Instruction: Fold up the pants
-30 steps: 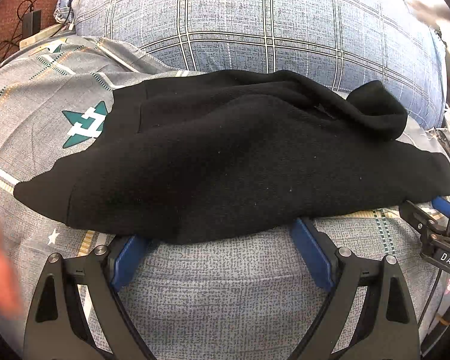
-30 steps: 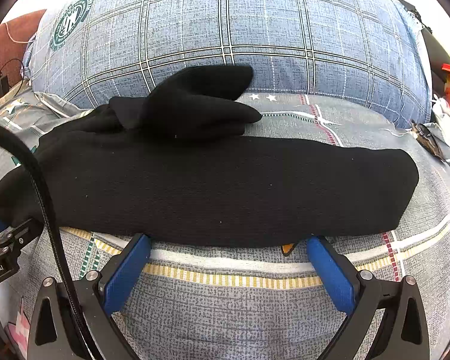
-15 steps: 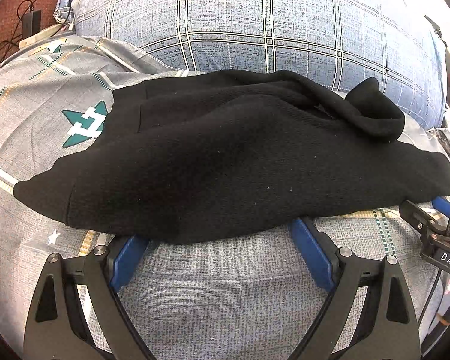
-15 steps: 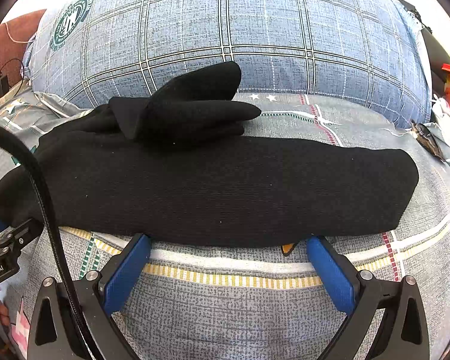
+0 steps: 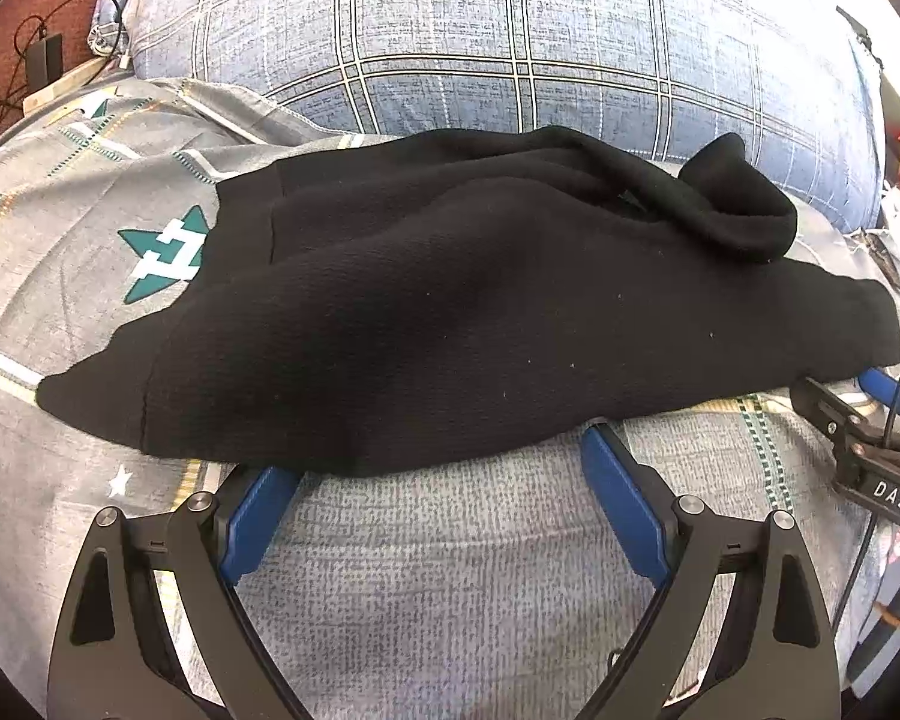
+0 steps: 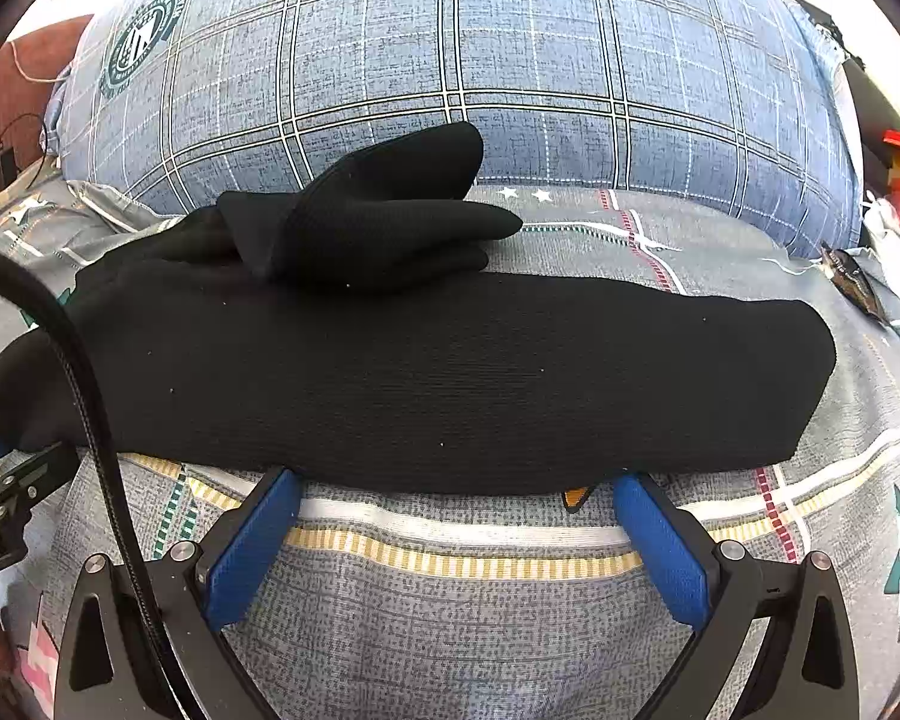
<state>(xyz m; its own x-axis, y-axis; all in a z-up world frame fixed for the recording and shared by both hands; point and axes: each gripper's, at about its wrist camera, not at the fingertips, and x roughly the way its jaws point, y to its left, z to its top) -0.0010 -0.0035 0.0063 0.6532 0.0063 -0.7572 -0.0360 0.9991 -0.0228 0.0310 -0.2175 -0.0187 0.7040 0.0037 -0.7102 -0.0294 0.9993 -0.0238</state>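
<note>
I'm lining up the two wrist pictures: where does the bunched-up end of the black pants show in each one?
Left wrist view: the bunched end sits upper right, on the far edge of the black pants.
Right wrist view: the bunched end sits upper left of centre, lying over the pants' far edge.
Shared landmark: the blue plaid pillow fills the top of both views, right behind the bunched end.

Both grippers have black frames with silver screws and blue fingers (image 5: 621, 495); the right gripper (image 6: 456, 531) trails a black cable (image 6: 90, 414), lettering apparently "DAS".
</note>
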